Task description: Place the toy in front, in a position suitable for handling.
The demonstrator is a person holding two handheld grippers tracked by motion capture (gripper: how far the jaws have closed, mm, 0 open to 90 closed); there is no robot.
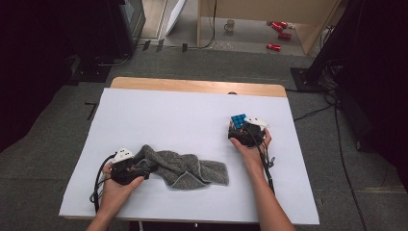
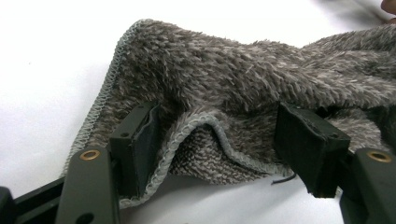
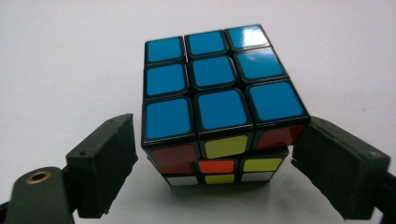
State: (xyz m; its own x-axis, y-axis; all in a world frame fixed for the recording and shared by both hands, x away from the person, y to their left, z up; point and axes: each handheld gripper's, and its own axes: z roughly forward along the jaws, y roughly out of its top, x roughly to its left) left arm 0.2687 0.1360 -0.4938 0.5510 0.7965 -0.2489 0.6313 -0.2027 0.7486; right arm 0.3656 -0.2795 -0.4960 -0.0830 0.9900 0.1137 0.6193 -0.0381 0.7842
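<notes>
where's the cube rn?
High view: the puzzle cube sits on the white table, right side, just ahead of the right gripper, well apart from the grey towel by the left gripper.

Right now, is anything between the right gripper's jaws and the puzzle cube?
Nothing visible. The right gripper has one jaw on each side of the puzzle cube, on bare white table; the grey towel lies apart, at the left gripper.

A white sheet (image 1: 183, 115) is spread over a light wooden table (image 1: 192, 85), which is set on grey carpet (image 1: 57, 134). Beyond the table, a pale mug (image 1: 230, 25) and several red cans (image 1: 278, 33) are seen on the floor beside a wooden frame (image 1: 312, 29), and black cables (image 1: 312, 113) are trailed across the carpet at the right
</notes>
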